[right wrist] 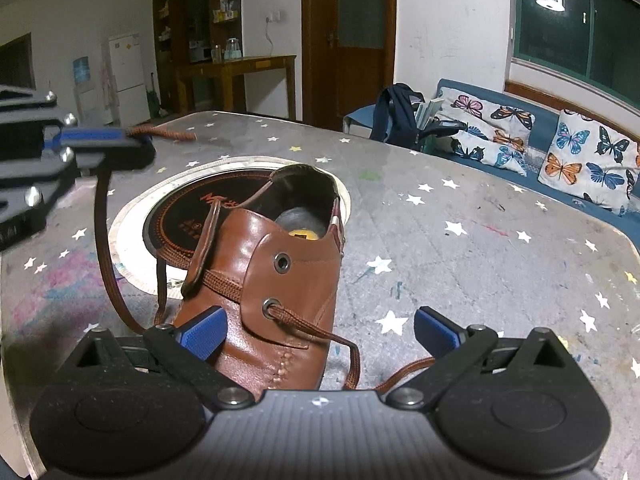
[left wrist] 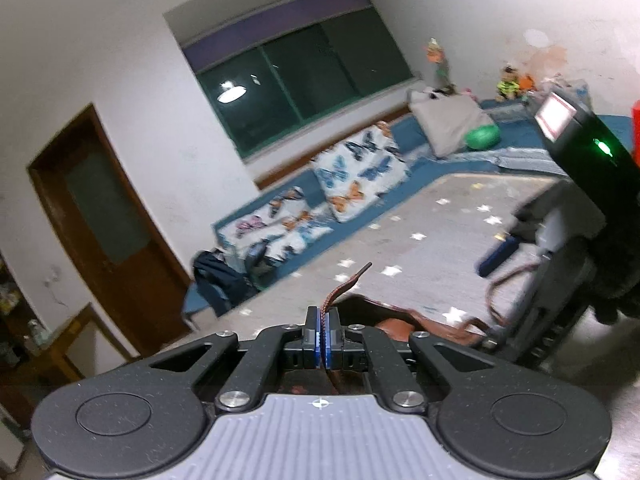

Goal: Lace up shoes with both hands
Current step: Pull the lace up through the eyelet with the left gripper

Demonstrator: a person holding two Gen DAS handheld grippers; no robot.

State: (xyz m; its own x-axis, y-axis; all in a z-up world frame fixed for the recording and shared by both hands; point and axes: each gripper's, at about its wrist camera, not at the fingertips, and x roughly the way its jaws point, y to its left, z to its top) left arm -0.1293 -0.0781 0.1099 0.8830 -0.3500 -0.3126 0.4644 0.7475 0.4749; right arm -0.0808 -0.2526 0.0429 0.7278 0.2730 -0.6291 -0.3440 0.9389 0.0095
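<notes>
Left gripper, seen from its own wrist camera, has its blue pads pressed together on the brown lace. That lace end sticks up and forward past the fingertips, its dark tip in the air. Just beyond the pads shows a bit of the brown shoe on the star-patterned table. At the right edge stands the right gripper, blurred, with a green light on its black body and a loop of lace beside it. Behind the table runs a blue sofa with butterfly cushions, under a dark window; a wooden door is at the left.

From the right wrist camera, the right gripper stands wide, nothing pinched. Its left pad lies against the side of the shoe; the right pad hangs over bare table. The shoe sits upright with its mouth facing away, partly over a round dark inset in the tabletop. Lace comes out of the lower eyelet and trails down between the pads; the upper eyelet is empty. At the left edge the left gripper pinches the other lace end, whose strand drops in a long curve to the shoe.
</notes>
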